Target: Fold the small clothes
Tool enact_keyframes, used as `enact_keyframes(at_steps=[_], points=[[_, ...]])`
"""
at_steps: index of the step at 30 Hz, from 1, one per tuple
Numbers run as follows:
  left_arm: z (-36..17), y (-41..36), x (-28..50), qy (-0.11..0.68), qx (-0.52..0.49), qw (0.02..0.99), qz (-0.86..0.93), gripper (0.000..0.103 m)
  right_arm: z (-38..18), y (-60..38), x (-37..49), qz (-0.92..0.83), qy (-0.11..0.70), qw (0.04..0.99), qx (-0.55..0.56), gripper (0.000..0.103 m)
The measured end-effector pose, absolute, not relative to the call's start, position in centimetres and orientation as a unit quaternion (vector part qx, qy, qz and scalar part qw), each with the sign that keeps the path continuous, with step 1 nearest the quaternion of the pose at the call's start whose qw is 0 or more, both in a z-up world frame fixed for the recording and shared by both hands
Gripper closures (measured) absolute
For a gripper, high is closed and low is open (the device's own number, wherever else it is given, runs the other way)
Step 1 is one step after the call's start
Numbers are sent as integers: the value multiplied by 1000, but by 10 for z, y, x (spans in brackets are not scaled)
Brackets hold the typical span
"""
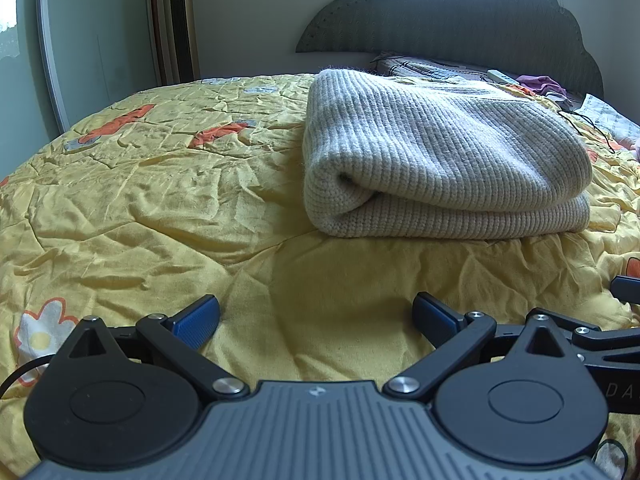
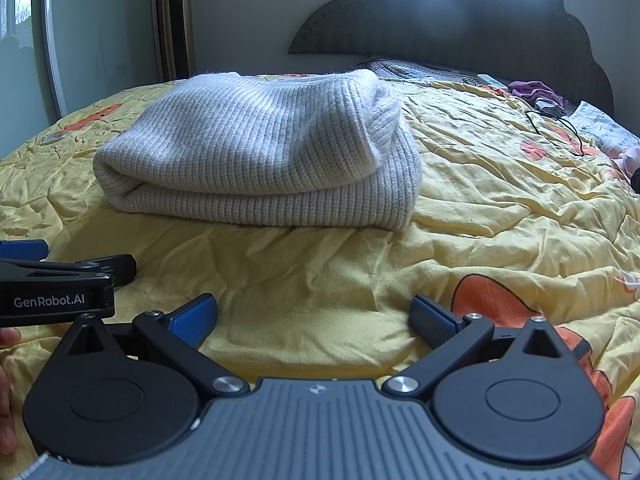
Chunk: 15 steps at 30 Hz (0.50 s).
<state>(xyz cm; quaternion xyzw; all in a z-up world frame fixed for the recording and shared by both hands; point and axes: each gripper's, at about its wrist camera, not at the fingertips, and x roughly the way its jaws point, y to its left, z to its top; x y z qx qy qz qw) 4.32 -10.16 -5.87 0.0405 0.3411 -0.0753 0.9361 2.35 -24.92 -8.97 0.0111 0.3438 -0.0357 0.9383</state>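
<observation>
A grey ribbed knit sweater (image 1: 440,160) lies folded in a thick bundle on the yellow flowered quilt (image 1: 160,200). It also shows in the right wrist view (image 2: 260,152). My left gripper (image 1: 316,320) is open and empty, low over the quilt, short of the sweater's near edge. My right gripper (image 2: 314,320) is open and empty too, also short of the sweater. The left gripper's body shows at the left edge of the right wrist view (image 2: 56,284).
A dark padded headboard (image 1: 460,20) stands behind the bed. A purple cloth (image 2: 536,90), a white remote (image 2: 492,80) and a black cable (image 2: 560,132) lie near the pillows at the far right. A tower heater (image 1: 180,24) stands by the wall at the left.
</observation>
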Motion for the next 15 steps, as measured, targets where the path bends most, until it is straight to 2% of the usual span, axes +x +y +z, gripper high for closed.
enact_keyframes(at_steps=[10, 15], points=[[-54, -99, 43, 353, 50, 931, -83, 0, -89, -245, 24, -43, 345, 938, 1, 0], [-36, -94, 29, 327, 60, 941, -60, 0, -82, -243, 19, -70, 350, 934, 11, 0]])
